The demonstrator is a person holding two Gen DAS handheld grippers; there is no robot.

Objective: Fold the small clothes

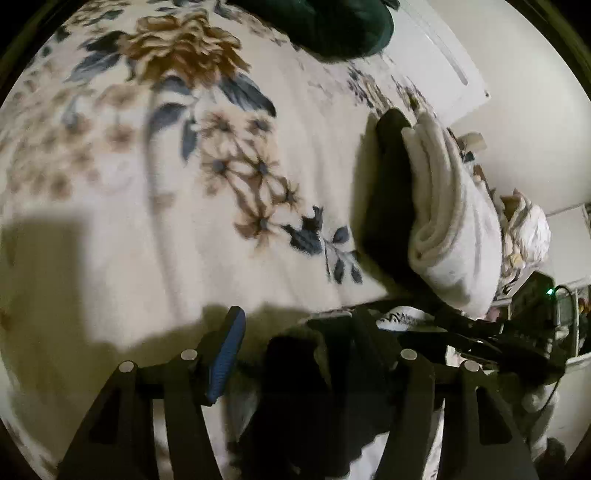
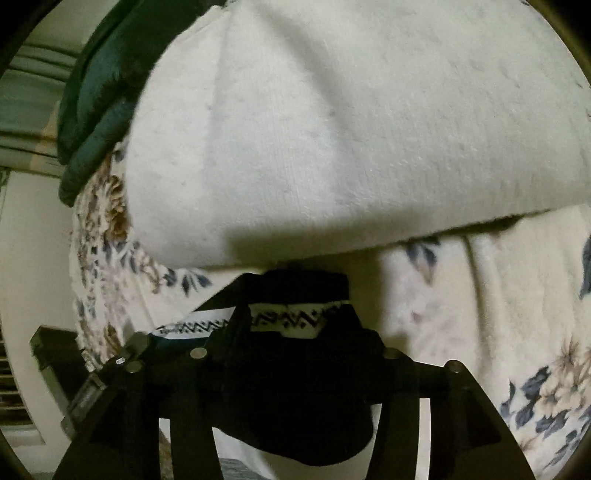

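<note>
A small black garment with a white patterned band (image 1: 295,387) lies between the fingers of my left gripper (image 1: 299,332), whose jaws stand apart; the blue pad (image 1: 227,354) of the left finger is bare. In the right wrist view the same black garment (image 2: 291,406) with its patterned band (image 2: 284,318) sits between the fingers of my right gripper (image 2: 291,317), which is closed on its banded edge. A folded white cloth (image 1: 450,221) (image 2: 332,129) lies beside a black piece (image 1: 391,206) on the floral blanket (image 1: 147,177).
A dark green garment (image 1: 325,26) (image 2: 96,99) lies at the far end of the floral blanket (image 2: 498,295). A crumpled cloth (image 1: 524,229) and a black device with a green light (image 1: 543,306) are off the bed's right edge. A white wall (image 1: 528,110) stands behind.
</note>
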